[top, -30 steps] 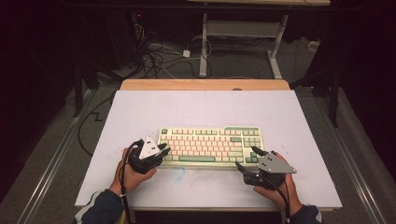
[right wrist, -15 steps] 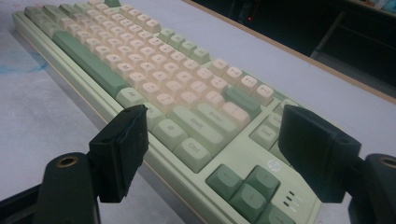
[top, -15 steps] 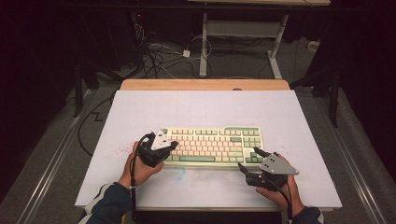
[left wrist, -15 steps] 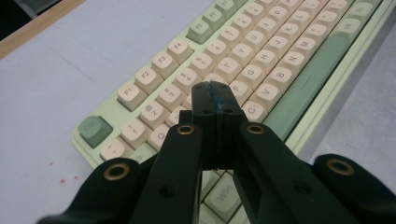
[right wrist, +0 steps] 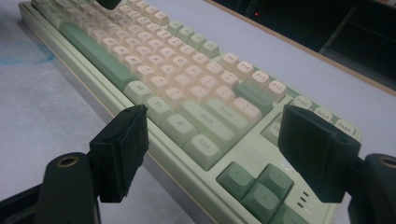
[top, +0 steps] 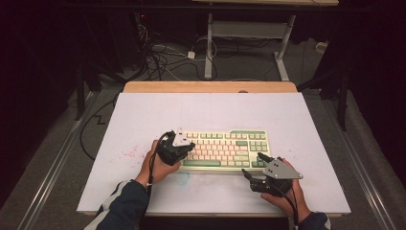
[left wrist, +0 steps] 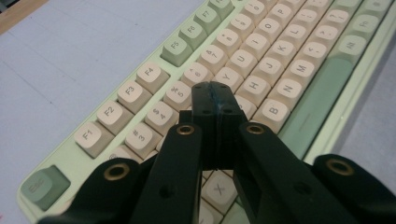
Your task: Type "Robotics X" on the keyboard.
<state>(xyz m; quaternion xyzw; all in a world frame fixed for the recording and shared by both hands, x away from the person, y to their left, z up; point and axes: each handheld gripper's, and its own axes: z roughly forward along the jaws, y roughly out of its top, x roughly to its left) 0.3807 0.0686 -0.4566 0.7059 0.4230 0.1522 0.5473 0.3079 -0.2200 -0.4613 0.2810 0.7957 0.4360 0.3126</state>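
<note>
Pressing together with nothing between them, the jaws of the left gripper (left wrist: pixel 215 93) hover over the letter keys at the left half of the keyboard (top: pixel 225 149). The right gripper (right wrist: pixel 212 149) has its jaws spread wide and empty, facing the keyboard's near right corner. The keyboard lies mid-table on the white table (top: pixel 287 115).

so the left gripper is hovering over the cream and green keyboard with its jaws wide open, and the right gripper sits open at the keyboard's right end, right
Not quite: the left gripper is shut, not wide open. The left gripper view shows its two black jaws pressed together with nothing between them, over the letter keys of the cream and green keyboard. The rest holds: the right gripper sits open at the keyboard's right end.
</note>
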